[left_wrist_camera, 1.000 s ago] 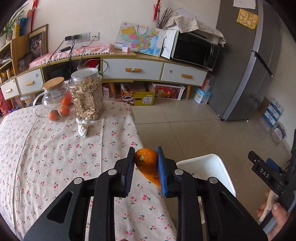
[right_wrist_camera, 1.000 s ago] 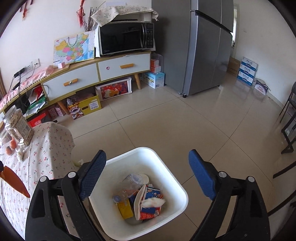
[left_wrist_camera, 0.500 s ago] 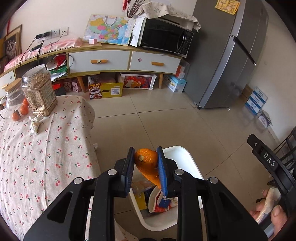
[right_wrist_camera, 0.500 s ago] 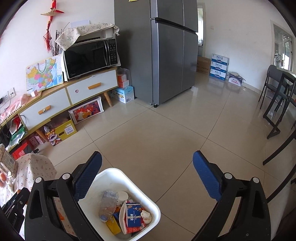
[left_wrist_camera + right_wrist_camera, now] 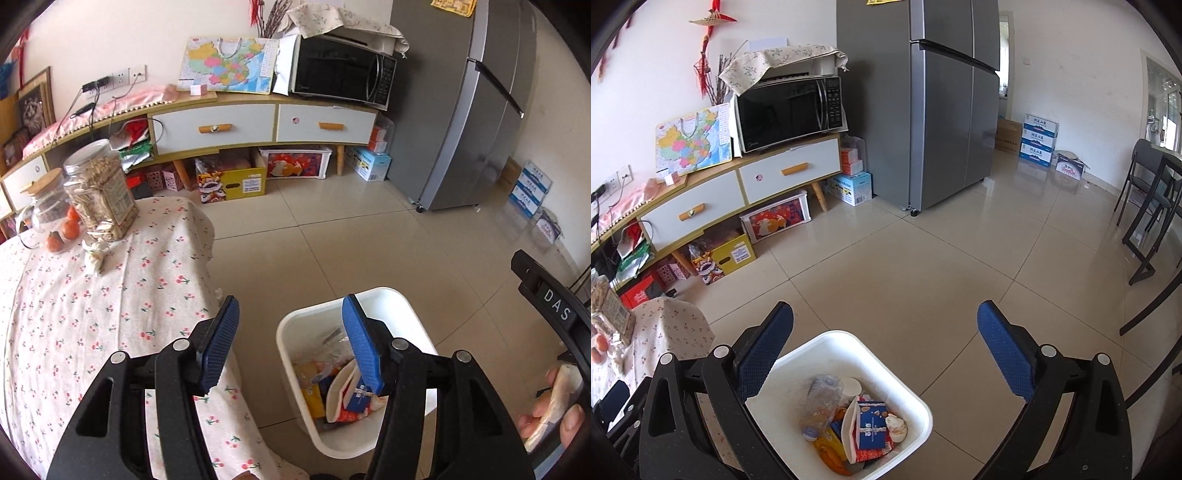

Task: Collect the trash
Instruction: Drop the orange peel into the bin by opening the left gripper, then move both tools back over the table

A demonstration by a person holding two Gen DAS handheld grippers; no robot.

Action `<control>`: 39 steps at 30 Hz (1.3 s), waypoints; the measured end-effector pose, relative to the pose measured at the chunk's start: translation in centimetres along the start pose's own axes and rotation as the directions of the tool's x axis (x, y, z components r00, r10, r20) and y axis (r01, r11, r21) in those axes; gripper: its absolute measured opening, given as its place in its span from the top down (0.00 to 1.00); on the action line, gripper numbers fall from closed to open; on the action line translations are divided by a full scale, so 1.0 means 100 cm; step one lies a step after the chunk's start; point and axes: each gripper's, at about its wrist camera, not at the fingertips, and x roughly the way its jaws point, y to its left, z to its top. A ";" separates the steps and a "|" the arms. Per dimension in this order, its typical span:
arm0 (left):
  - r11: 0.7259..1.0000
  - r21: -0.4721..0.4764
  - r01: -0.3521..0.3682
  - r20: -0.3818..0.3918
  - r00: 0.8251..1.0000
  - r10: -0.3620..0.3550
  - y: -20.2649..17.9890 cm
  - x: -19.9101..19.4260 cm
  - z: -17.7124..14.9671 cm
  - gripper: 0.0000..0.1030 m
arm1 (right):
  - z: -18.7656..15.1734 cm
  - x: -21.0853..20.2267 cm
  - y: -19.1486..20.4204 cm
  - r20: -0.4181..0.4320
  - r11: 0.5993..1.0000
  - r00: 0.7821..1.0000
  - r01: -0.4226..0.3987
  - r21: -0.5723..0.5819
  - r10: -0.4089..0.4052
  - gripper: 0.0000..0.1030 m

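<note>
Clearly, "DAS" label on right hand-held gripper [image 5: 557, 310] body.

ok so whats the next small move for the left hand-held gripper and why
Probably swing the left hand-held gripper back over the table toward the crumpled white scrap beside the snack jar. Its jaws are opening with nothing between them, the white bin sits below with trash inside, and that scrap looks like the only loose trash on the cloth.
</note>
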 end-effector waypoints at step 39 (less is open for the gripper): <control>0.878 -0.277 -0.390 -0.123 0.921 0.370 0.304 -0.059 -0.056 0.35 | -0.101 -0.082 0.288 -0.139 0.841 0.924 -0.382 -0.384 0.357 0.07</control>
